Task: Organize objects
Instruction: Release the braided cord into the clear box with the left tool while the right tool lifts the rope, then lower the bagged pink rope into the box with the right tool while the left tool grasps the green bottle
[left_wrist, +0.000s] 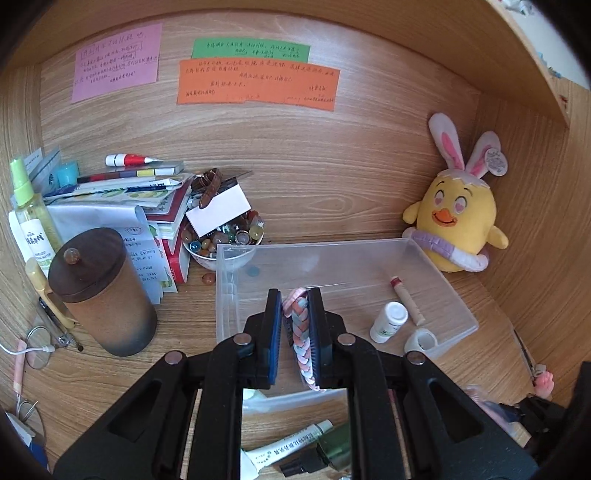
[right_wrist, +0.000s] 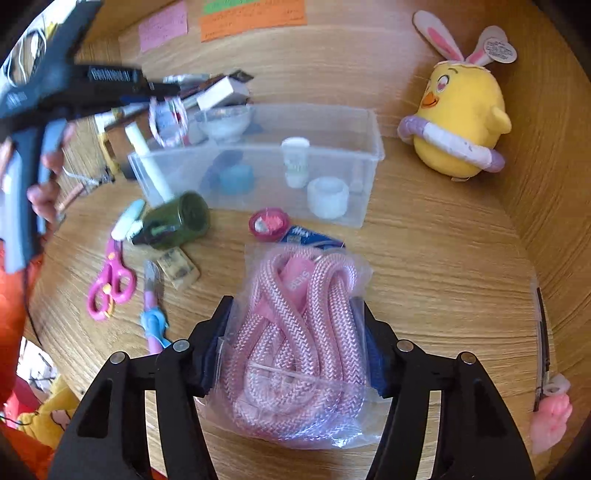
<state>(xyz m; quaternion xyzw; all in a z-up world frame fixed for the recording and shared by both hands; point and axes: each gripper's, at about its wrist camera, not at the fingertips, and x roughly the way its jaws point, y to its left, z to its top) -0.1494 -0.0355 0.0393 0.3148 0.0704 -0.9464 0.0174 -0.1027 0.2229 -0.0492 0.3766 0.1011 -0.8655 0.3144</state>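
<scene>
A braided pink, orange and grey band (left_wrist: 297, 332) is pinched between the left tongs (left_wrist: 295, 332), held above the near edge of the clear plastic box (left_wrist: 443, 291) on the worktop (left_wrist: 332, 192). The right tongs (right_wrist: 295, 339) clamp a clear bag of coiled pink rope (right_wrist: 291, 332), low over the worktop just in front of that box. Inside the box lie a small white bottle (left_wrist: 388, 321) and a tan stick (left_wrist: 406, 301). A yellow chick plush (left_wrist: 456, 221) sits behind the box's right corner.

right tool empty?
No, the right tool is shut on a bagged pink rope, held over the desk.
</scene>
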